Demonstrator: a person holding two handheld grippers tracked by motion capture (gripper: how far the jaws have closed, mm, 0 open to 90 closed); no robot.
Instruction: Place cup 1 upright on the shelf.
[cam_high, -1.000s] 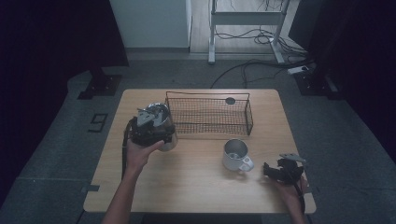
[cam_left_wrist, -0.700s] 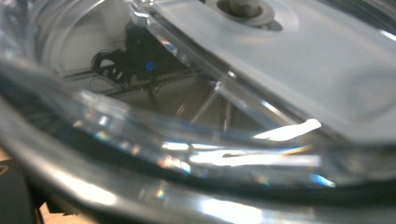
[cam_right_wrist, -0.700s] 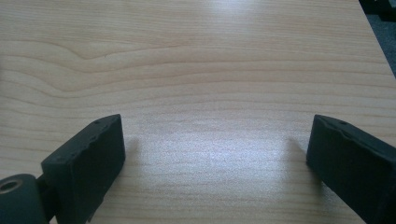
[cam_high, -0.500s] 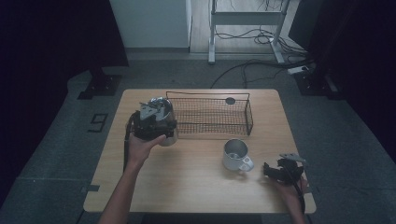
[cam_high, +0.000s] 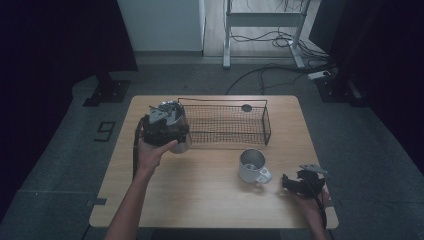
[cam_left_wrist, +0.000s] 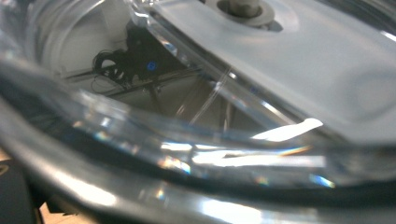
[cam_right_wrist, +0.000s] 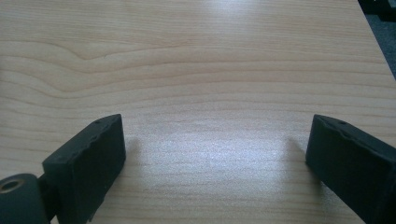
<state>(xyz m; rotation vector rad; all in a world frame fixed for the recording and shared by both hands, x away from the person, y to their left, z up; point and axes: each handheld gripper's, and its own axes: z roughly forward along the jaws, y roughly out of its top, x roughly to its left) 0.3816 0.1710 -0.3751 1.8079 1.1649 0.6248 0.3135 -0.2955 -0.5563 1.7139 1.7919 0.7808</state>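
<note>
**Glass vessel held beside the wire basket: hazards of the placement**

In the high view, a clear glass vessel (cam_high: 176, 131) is gripped by the left claw (cam_high: 167, 131) at the left centre of the frame, just beside the left end of the wire basket (cam_high: 226, 123); whether it is lifted off the bench (cam_high: 200, 200) or resting on it cannot be told. In the left claw view, the glass wall and rim lie right against the lens, and the claw's pads are hidden behind them. The right claw (cam_high: 290, 182) rests at the lower right of the high view, wide open on bare wood with nothing between its pads. A metal mug (cam_high: 251, 165) stands near it, just below the basket's right end.

Several risks are judged likely. Smooth glass may slip between the pads if the grip is slackened or the vessel is tilted. The basket's upper wire may be struck by the vessel's base if it is carried across too low, jolting the basket or tipping the glass.
</note>
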